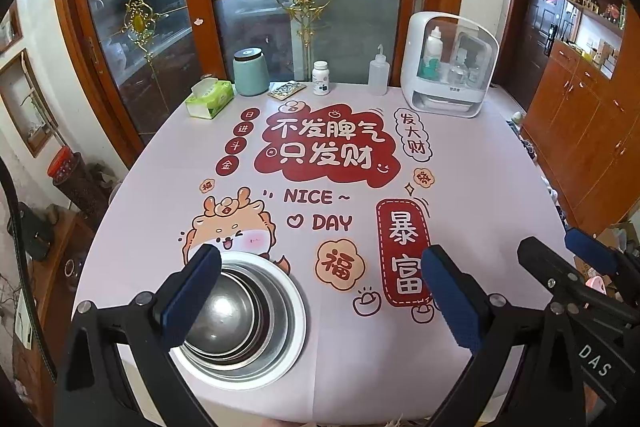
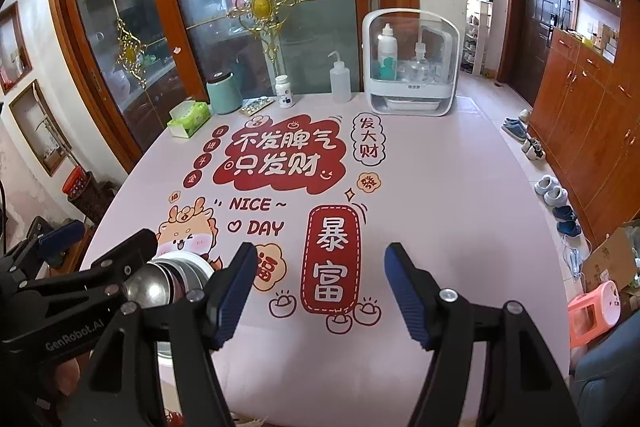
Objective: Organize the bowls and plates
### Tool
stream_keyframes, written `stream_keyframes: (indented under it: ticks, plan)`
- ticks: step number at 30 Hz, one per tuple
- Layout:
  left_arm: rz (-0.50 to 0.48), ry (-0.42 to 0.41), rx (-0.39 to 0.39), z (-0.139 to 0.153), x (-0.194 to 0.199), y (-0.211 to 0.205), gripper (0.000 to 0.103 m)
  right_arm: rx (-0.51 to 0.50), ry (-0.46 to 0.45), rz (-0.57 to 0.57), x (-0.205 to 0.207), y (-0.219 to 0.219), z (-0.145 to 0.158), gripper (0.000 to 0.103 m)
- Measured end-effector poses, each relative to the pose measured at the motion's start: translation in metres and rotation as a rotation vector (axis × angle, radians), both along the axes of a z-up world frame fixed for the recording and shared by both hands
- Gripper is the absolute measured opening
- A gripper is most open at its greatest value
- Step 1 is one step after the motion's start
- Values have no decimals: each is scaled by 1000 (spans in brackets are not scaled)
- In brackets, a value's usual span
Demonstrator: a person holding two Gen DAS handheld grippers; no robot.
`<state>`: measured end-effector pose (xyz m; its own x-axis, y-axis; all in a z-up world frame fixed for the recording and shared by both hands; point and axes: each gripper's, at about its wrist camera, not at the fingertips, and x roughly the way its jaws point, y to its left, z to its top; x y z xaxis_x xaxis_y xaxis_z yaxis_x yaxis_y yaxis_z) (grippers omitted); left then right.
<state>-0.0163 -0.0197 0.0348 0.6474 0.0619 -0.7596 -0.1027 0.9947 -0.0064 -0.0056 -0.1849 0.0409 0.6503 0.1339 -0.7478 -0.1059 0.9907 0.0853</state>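
Observation:
A stack of nested steel bowls [image 1: 240, 319] sits in a white-rimmed plate on the printed tablecloth, near the table's front left. My left gripper [image 1: 320, 295] is open wide just above the cloth. Its left pad [image 1: 192, 291] overlaps the stack's left side, its right pad stands well to the right, and nothing is between the pads. In the right wrist view the stack [image 2: 160, 283] lies at the left, partly hidden behind the left gripper [image 2: 96, 241]. My right gripper [image 2: 322, 295] hovers open over bare cloth to the right of the stack, holding nothing. It also shows at the edge of the left wrist view [image 1: 568, 255].
Along the table's far edge stand a green tissue box [image 1: 210, 99], a teal canister [image 1: 251, 73], a blister pack [image 1: 286, 90], a pill bottle [image 1: 321, 78], a squeeze bottle [image 1: 378, 73] and a white case with bottles [image 1: 450, 67]. Shoes [image 2: 552, 189] and a pink stool [image 2: 594, 311] sit on the floor at the right.

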Motion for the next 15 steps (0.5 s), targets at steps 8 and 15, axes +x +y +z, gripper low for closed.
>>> stream_keyframes:
  ticks: [8,15]
  plan:
    - [-6,-1,0,0,-2,-3,100,-2,-14,0,-2,-4,4,69]
    - [-6,-6,2,2,-8,-11,100,-2,-15,2,-6,-7,5,69]
